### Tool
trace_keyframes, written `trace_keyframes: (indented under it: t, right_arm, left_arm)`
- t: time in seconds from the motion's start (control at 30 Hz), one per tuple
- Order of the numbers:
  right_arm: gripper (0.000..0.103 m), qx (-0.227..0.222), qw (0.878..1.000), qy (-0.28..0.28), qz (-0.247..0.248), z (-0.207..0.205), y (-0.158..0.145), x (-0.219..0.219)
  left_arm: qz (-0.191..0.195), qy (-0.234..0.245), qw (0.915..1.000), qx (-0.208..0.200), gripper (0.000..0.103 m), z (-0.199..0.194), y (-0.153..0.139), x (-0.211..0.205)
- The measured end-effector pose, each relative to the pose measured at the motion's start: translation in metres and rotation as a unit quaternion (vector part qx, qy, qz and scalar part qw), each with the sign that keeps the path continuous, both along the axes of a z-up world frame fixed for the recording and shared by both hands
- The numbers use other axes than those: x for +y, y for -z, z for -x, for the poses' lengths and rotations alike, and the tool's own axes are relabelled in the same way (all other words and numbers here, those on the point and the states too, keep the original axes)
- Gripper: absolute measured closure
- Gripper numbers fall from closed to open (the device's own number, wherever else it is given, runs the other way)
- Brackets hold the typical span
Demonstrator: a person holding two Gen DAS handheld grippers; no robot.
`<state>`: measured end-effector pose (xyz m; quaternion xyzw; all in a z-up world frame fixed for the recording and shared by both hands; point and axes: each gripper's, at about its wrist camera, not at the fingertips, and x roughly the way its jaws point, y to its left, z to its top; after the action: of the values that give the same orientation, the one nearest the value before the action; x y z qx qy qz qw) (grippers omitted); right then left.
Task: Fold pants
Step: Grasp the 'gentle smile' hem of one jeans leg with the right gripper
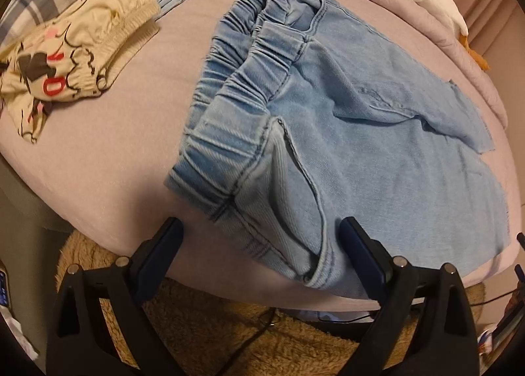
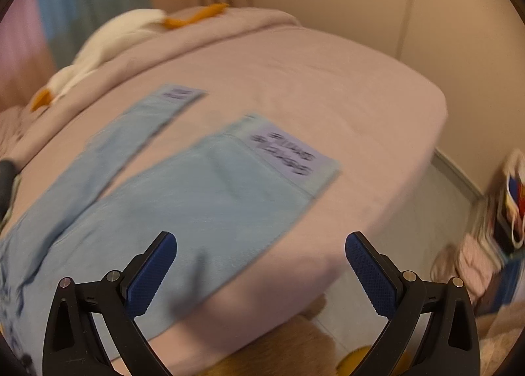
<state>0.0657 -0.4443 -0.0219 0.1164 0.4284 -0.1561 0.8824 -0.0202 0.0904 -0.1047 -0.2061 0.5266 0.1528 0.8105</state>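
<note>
Pants (image 1: 328,133) just beyond open tool (image 1: 259,234)

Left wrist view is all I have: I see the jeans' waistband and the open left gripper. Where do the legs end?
Observer: In the right wrist view both legs lie spread apart on the pink bed, and the cuffs carry dark lettering, too blurred to read.
Operator: And the right gripper?
Observer: The right gripper is open, holding nothing, over the near leg and the bed's edge.
Operator: Anything else past the cuffs?
Observer: Only bare sheet; a white stuffed toy lies at the far side.
</note>
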Motion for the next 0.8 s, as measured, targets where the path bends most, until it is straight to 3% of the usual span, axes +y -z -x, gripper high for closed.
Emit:
trace_keyframes:
  t: [0.1, 0.17, 0.23, 0.3, 0.37, 0.4, 0.47, 0.53, 0.57, 0.63, 0.7, 0.8]
  right_arm:
    - [0.002, 0.008, 1.000, 0.019, -0.011, -0.006, 0.013, -0.024]
    - [0.013, 0.007, 0.999, 0.023, -0.032, -0.012, 0.021, -0.039]
    - [0.032, 0.000, 0.995, 0.022, -0.101, -0.019, 0.031, -0.059]
    - [0.042, -0.003, 0.990, 0.039, -0.138, -0.025, 0.038, -0.071]
    - [0.067, -0.010, 0.991, 0.056, -0.123, -0.031, 0.038, -0.074]
    - [0.093, -0.015, 0.992, 0.051, -0.111, -0.035, 0.035, -0.073]
    - [0.096, -0.028, 0.992, 0.036, -0.120, -0.038, 0.025, -0.072]
    - [0.098, -0.077, 0.989, 0.020, -0.121, -0.027, 0.001, -0.072]
    - [0.098, -0.106, 0.985, 0.016, -0.136, -0.020, -0.014, -0.073]
    - [0.098, -0.115, 0.983, 0.017, -0.140, -0.016, -0.023, -0.072]
    - [0.098, -0.092, 0.989, 0.018, -0.115, -0.021, -0.016, -0.066]
    - [0.098, 0.012, 0.994, 0.045, -0.100, -0.042, 0.034, -0.066]
  left_arm:
    - [0.004, 0.000, 1.0000, -0.002, 0.006, -0.007, 0.003, 0.002]
    - [0.009, -0.001, 1.0000, -0.004, 0.006, -0.008, 0.002, 0.004]
    - [0.015, -0.002, 0.9998, -0.011, 0.006, -0.011, 0.009, 0.007]
    - [0.011, -0.001, 0.9998, -0.014, 0.006, -0.010, 0.013, 0.008]
    - [0.005, -0.002, 0.9999, -0.014, 0.006, -0.008, 0.016, 0.008]
    - [0.004, -0.003, 0.9999, -0.014, 0.006, -0.007, 0.015, 0.007]
    - [-0.003, -0.009, 0.9999, -0.010, 0.006, -0.002, 0.011, 0.011]
    - [-0.012, -0.016, 0.9996, -0.019, 0.006, 0.006, 0.003, 0.018]
    - [-0.006, -0.017, 0.9996, -0.023, 0.006, 0.008, 0.002, 0.022]
    - [0.014, -0.022, 0.9995, -0.015, 0.006, 0.008, 0.008, 0.027]
    - [0.006, -0.020, 0.9998, -0.006, 0.006, 0.008, 0.013, 0.023]
    - [-0.002, -0.007, 1.0000, 0.004, 0.010, 0.005, 0.006, 0.019]
